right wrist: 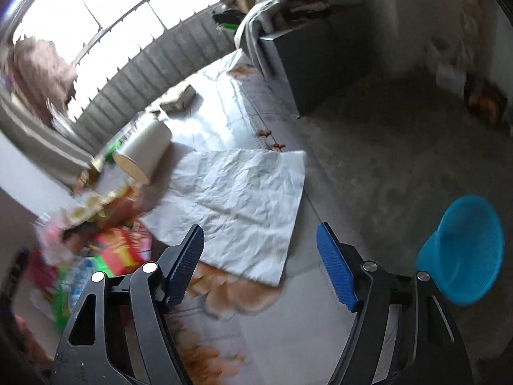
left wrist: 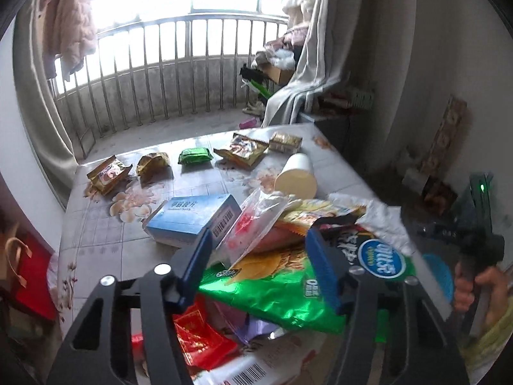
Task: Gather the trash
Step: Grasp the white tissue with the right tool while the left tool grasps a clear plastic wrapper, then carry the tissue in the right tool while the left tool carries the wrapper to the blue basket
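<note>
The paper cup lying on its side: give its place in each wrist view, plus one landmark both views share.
Left wrist view: the paper cup lies right of centre, beyond the heap of wrappers, its open mouth toward the camera.
Right wrist view: the paper cup lies left of centre, just left of the crumpled white paper sheet.
Shared landmark: the blue waste basket, near the right edge in both.

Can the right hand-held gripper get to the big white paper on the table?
Probably yes. The right hand-held gripper is open and points down at the crumpled white paper, which lies flat on the table with nothing on top and nothing between.
</note>
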Motion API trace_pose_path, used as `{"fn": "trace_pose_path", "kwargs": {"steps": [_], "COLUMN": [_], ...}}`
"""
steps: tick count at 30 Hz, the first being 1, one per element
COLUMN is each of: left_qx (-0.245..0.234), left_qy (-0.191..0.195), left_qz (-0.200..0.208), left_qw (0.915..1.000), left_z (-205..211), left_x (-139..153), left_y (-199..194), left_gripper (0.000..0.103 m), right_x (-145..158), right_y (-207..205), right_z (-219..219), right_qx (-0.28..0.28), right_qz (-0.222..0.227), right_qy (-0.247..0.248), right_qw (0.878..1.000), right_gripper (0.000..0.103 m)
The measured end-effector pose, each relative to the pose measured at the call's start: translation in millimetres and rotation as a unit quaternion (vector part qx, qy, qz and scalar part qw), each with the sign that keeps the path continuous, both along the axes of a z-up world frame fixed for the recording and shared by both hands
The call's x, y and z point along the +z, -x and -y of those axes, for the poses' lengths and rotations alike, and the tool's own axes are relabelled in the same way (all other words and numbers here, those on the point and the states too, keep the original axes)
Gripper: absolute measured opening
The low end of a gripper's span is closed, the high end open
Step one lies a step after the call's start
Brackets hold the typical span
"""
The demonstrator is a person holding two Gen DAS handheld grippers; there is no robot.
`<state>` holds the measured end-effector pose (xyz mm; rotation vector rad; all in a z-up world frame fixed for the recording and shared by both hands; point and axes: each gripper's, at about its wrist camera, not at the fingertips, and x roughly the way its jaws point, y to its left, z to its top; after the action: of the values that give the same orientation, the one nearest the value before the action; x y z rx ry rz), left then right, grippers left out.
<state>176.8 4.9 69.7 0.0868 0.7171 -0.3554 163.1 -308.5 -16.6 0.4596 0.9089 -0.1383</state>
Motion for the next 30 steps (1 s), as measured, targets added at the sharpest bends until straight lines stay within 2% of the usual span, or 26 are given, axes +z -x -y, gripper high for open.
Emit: {"fn": "trace_pose_path", "kwargs": {"steps": [2,6,8,10,16,19,20,23,30], "left_qx": [-0.001,0.004,0.002,0.0,-0.001,-0.004,-0.004,-0.01,-0.008], "left_qy": [-0.013,-0.028,-0.027,-0.023,-0.012,-0.002,0.001,0.015,0.043], "left_qz": [-0.008,-0.019,-0.022,-0.022,-0.017,-0.008,-0.002,0.017,0.064], "left_qw": [0.9999,0.9994,0.9994,0.9995,0.9998,1.0,1.0,0.9997,0.997], "left_z": [2,6,5,4,2,2,2,1,-6], "left_x": [-7,-17,-18,-17,-13,-12,-10,-4,24], "left_y": [-8,-19,-21,-21,-20,-20,-19,-13,4], "left_gripper": [0.052,0.032,0.025,0.014,0.006,0.003,0.002,0.001,0.0], "right_x": [-7,-17,-24,-27,-27,-26,-26,-24,-7], "right_y": [-11,-25,-29,-29,-28,-27,-26,-26,-15], "right_z": [-5,-5,-7,-11,-27,-33,-35,-38,-24], "right_qx": [0.012,0.023,0.032,0.035,0.06,0.07,0.073,0.072,0.034], "right_qz": [-0.011,-0.025,-0.035,-0.037,-0.029,-0.027,-0.026,-0.026,0.002], "right_qy": [0.032,0.077,0.086,0.11,0.167,0.179,0.175,0.17,0.119], "right_qw": [0.999,0.996,0.995,0.993,0.984,0.981,0.982,0.983,0.992], "right_gripper": [0.066,0.063,0.057,0.057,0.044,0.025,0.016,0.004,0.002]}}
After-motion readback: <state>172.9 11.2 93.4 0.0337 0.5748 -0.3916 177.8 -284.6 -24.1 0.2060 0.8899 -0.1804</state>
